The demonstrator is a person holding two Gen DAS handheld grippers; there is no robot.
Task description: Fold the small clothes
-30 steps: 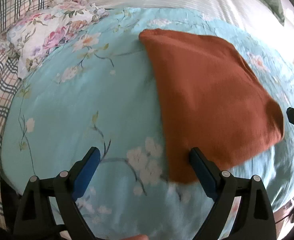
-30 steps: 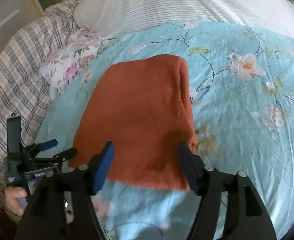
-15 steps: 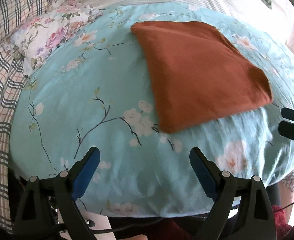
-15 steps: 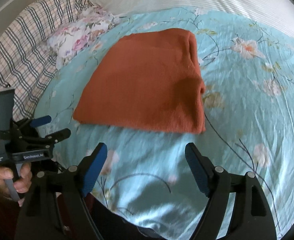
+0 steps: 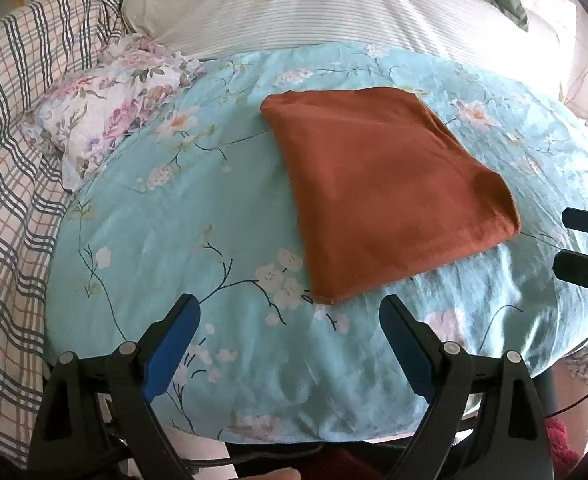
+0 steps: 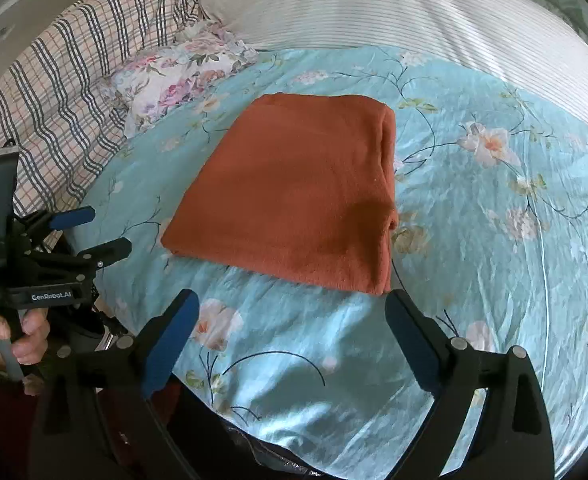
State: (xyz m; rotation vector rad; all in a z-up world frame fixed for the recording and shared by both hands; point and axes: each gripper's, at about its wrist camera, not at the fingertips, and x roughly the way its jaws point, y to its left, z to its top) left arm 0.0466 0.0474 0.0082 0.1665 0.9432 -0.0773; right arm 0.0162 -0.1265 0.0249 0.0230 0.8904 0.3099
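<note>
While the rust-orange knit garment lies folded into a neat rectangle on the turquoise floral bedcover, neither tool is touching it. It sits near the middle of the bed, its thick folded edge toward the right in the right wrist view, its near edge just beyond the blue pads.

The right gripper hangs over bare cover short of the garment; its jaws have just been opening and now stand wide apart with nothing between them. The left gripper, held by a hand at the bed's near left edge, is likewise spread wide and empty, with the garment's near corner a little beyond its tips.

Judging by the squared outline and layered edge, the folding of this piece looks complete: no sleeve or hem sticks out, and the top face is smooth apart from a slight bulge at the near right corner. A crumpled floral cloth lies at the far left, beside the plaid blanket; whether it is another small garment waiting to be folded I cannot tell. If so, that is what remains; otherwise the task appears finished.
</note>
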